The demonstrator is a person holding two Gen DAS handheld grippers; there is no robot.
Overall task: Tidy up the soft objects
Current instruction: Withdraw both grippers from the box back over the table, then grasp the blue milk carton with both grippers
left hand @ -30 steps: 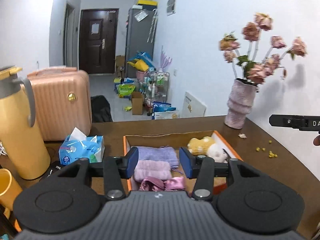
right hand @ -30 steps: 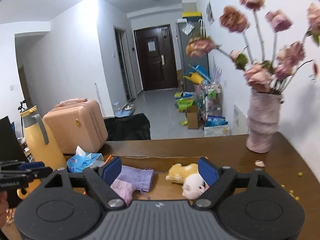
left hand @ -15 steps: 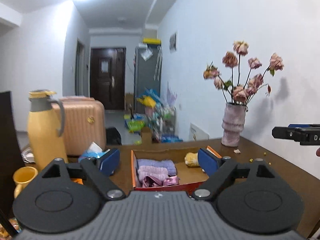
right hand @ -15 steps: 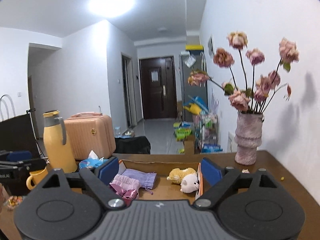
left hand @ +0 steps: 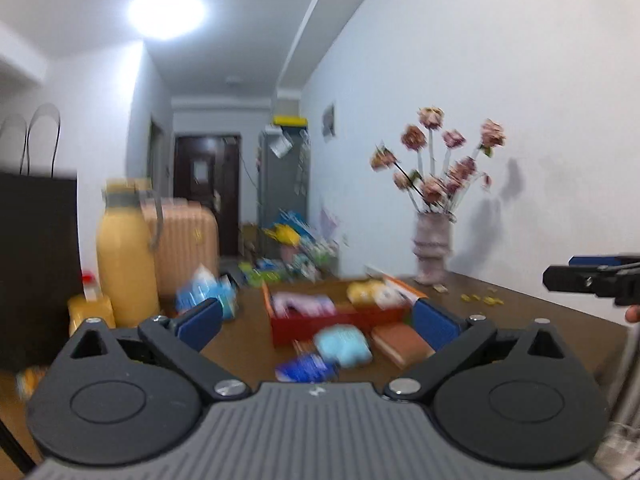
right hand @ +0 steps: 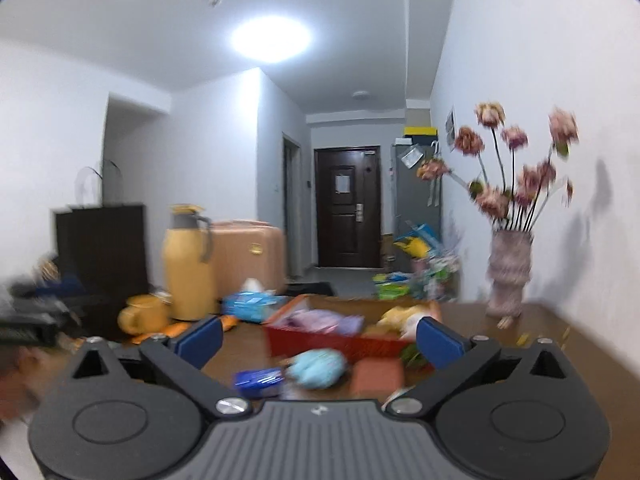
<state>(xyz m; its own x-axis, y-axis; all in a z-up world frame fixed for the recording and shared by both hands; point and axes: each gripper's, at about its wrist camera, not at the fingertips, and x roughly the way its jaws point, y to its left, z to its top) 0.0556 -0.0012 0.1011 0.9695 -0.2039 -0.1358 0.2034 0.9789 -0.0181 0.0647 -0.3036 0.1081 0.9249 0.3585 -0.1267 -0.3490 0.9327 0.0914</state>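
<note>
Both tongs, left [left hand: 316, 318] and right [right hand: 318, 338], spread wide and empty; blurred pale-blue plush lump [right hand: 318, 368] on brown tabletop [right hand: 540, 352] just ahead between them, likely light, squashy — pinch mid-body.

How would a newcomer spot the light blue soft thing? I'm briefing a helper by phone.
Find the red box in the middle of the brown table. Just in front of its near wall lie three things in a row. The light blue soft thing is the rounded middle one, between a flat dark blue packet and a brown block.
</note>
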